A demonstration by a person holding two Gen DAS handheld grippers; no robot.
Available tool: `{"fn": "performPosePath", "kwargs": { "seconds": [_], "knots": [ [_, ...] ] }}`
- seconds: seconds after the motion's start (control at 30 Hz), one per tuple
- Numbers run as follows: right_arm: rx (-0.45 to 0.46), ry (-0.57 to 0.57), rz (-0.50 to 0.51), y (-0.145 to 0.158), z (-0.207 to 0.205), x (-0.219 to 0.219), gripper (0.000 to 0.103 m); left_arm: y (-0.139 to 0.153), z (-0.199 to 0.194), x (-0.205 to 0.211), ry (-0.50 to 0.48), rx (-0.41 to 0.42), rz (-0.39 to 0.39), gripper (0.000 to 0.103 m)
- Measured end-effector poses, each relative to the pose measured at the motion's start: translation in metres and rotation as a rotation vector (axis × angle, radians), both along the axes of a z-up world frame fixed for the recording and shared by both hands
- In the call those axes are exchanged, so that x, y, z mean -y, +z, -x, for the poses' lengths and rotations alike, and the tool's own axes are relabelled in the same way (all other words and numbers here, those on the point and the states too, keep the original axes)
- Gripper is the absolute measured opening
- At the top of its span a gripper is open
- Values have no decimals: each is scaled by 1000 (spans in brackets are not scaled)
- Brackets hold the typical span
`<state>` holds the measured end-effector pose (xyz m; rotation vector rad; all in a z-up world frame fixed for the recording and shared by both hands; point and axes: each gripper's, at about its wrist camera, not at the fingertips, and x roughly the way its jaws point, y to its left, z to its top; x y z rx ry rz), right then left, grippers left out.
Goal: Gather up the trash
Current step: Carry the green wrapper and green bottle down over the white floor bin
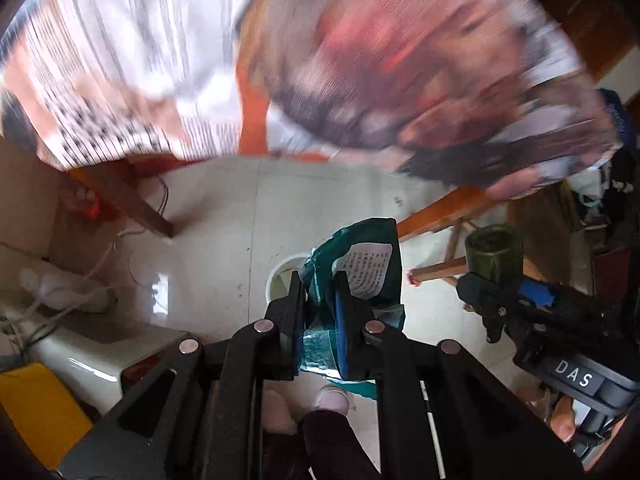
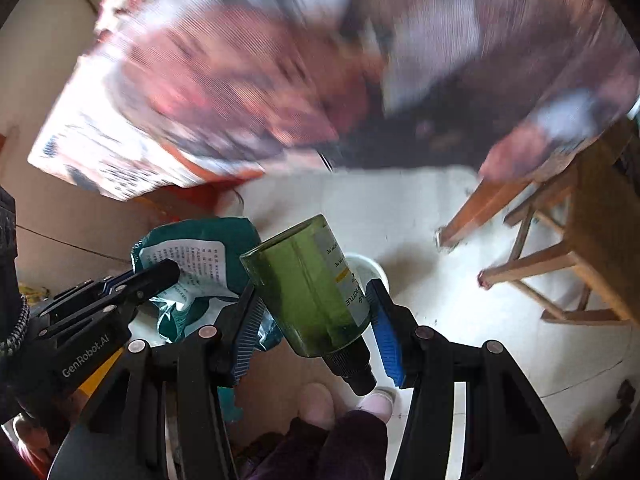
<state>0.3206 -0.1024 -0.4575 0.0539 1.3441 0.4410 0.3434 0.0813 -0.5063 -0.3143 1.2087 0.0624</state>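
Risk number one is the green bottle [image 2: 310,286]: the right tool [image 2: 316,312] has it clamped across the body between the blue pads [image 2: 386,340], cap pointing back toward the handle, base tipped forward and up. It's smooth and round and sits at a slant, so I'd guess a quick jolt could let it rotate or slide out, and it'd drop onto the tiled floor [image 2: 400,208] near the person's slippers [image 2: 378,402].

The left tool [image 1: 318,312] is pinched nearly together on a crumpled teal snack bag [image 1: 360,268], gripping only its lower folds. Most of the bag flops loose ahead of the jaws, so it could tear or slip free if it snags on something.

Straight ahead of and below both tools sits a small white bin [image 1: 282,274], partly hidden behind the bag and the bottle. The opening looks narrow, and with both tools side by side over it they could bump each other, or one item could miss the rim.

Around: a wooden stool [image 2: 560,264] off to the right of the right tool, a wooden leg [image 1: 132,204] ahead-left of the left tool, a white power strip [image 1: 64,284] with cords further left, something yellow [image 1: 36,408] low left. Printed paper or cloth [image 1: 120,64] hangs overhead, too blurred to read.
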Motion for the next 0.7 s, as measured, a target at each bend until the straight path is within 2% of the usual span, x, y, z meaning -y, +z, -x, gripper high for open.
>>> {"fn": "performPosePath", "kwargs": {
  "seconds": [0.13,0.3,0.4,0.47,0.53,0.63,0.7],
  "knots": [
    [-47,-6,-20,-67,-5,3,48,-67,-9,-6,33,-45,-13,12],
    [-40,12,4,-143,-7,1,48,-143,-12,-14,83,-75,-8,12],
    [-55,18,2,-181,-10,0,48,-189,-15,-17,94,-103,-20,12],
    [-67,18,-8,-206,-11,-1,48,-217,-16,-20,105,-122,0,12],
    [-78,18,-24,-222,-15,-3,48,-240,-19,-22,110,-138,31,12],
    [-93,20,-46,-244,-20,-8,48,-265,-21,-18,102,-145,5,12],
    [-85,14,-28,-253,-21,-13,48,-281,-25,-19,101,-155,24,12]
  ]
}}
